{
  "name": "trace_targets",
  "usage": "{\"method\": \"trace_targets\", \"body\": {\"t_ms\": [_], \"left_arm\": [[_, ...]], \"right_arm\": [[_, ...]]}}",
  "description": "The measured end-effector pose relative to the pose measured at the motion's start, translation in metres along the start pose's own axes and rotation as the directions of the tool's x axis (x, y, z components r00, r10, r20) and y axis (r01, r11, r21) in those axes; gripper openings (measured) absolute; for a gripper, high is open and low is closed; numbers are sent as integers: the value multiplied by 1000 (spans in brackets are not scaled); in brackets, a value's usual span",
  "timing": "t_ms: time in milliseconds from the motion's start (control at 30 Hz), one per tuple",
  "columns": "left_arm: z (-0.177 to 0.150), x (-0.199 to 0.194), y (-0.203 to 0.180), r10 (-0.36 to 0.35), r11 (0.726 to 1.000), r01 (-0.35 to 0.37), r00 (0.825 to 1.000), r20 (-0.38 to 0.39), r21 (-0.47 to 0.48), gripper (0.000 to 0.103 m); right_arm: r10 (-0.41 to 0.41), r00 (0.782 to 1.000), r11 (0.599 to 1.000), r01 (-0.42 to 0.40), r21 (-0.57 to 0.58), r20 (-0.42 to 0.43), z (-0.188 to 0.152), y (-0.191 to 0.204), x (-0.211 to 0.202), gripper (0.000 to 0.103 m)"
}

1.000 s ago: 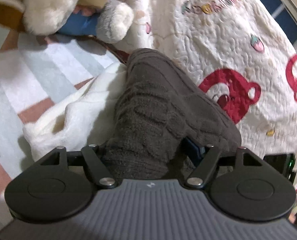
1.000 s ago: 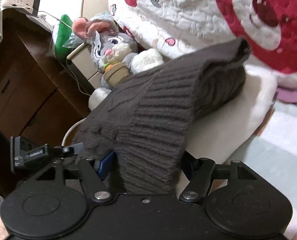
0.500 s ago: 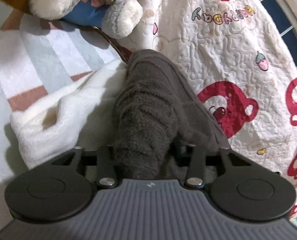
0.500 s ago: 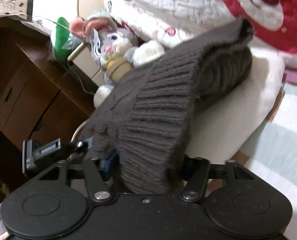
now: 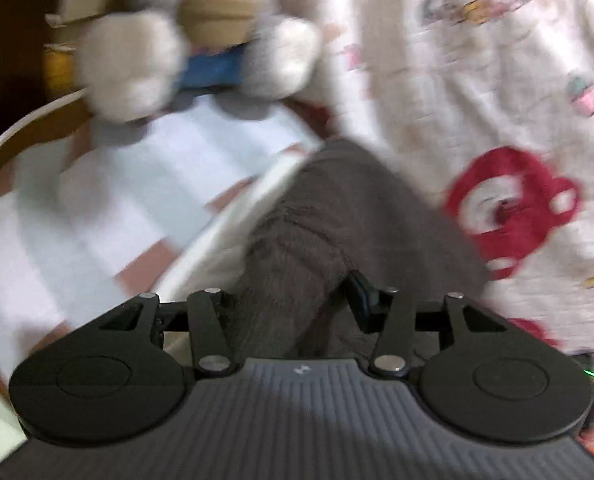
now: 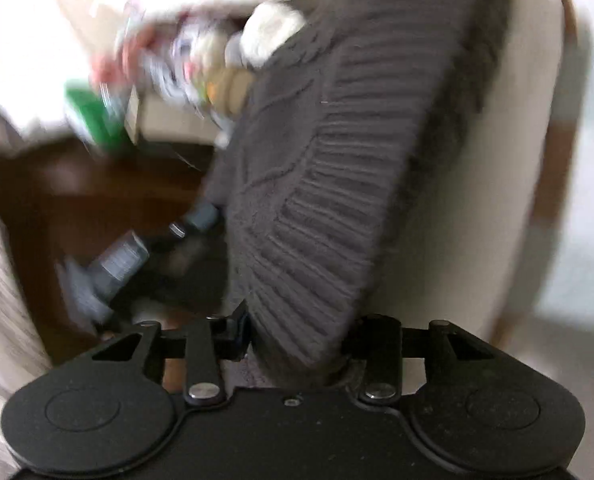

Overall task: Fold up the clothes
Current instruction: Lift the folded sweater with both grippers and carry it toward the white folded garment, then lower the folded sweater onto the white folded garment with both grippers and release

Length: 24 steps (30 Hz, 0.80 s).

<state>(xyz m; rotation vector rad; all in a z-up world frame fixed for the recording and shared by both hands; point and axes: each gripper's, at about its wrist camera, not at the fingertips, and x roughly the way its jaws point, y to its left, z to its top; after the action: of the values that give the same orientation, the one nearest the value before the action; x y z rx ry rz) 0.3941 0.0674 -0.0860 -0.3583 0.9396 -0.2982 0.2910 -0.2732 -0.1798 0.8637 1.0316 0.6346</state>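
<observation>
At twelve o'clock from your left gripper (image 5: 293, 300), the quilt (image 5: 477, 92) and the plush rabbit (image 5: 201, 28) had swung closer and blurred: you were sweeping both claws sideways. The brown knit sweater (image 6: 337, 152) stayed stretched between them over the cream garment (image 6: 477, 200) on the striped bed. Your right gripper (image 6: 297, 340) clamped its ribbed hem; the left pinched a bunched corner. I'd judge a fold was mid-swing.

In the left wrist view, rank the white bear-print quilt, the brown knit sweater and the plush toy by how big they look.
1. White bear-print quilt: fills most of the right side.
2. Brown knit sweater: looks large partly because it sits right at the camera.
3. Plush toy: smallest, but farther away, blurred and cut off at the top, so its true size is unsure.
</observation>
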Motion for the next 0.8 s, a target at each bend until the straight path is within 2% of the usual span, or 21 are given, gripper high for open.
{"method": "trace_targets", "body": {"t_ms": [33,67,100,133,167,233,300,433,533,633,800], "left_arm": [[-11,-1,3,41,999,-42,999,34,16,52],[-21,-4,4,75,997,-77,995,73,31,53],[-32,-7,5,107,993,-113,988,113,44,53],[-41,-12,5,126,989,-136,980,151,54,53],[-48,-19,4,133,987,-147,973,187,63,53],[-62,-31,2,132,986,-154,959,249,71,55],[-71,-39,3,97,992,-117,954,284,52,62],[-72,-35,14,85,994,-100,951,299,35,64],[-71,-30,23,77,996,-87,950,301,19,64],[-71,-27,36,46,999,-41,955,295,-22,64],[-64,-19,42,32,999,-23,959,281,-37,64]], "right_arm": [[-27,1000,998,28,-62,13,-10,1,2,53],[-11,999,996,14,-93,30,-20,-1,2,53],[26,999,995,-22,-98,36,-27,-3,2,46],[80,996,994,-77,-81,35,-31,-7,1,43],[93,995,992,-90,-89,32,-33,-6,1,43],[52,998,988,-48,-149,26,-33,1,-1,43],[16,1000,980,-11,-201,23,-31,8,-5,50],[27,993,986,-8,-167,115,-23,3,-31,56],[33,964,997,-12,-79,263,-13,-13,-59,60],[12,946,1000,-3,-30,323,-3,-24,-68,62],[-28,912,999,10,45,409,13,-45,-86,62]]}}
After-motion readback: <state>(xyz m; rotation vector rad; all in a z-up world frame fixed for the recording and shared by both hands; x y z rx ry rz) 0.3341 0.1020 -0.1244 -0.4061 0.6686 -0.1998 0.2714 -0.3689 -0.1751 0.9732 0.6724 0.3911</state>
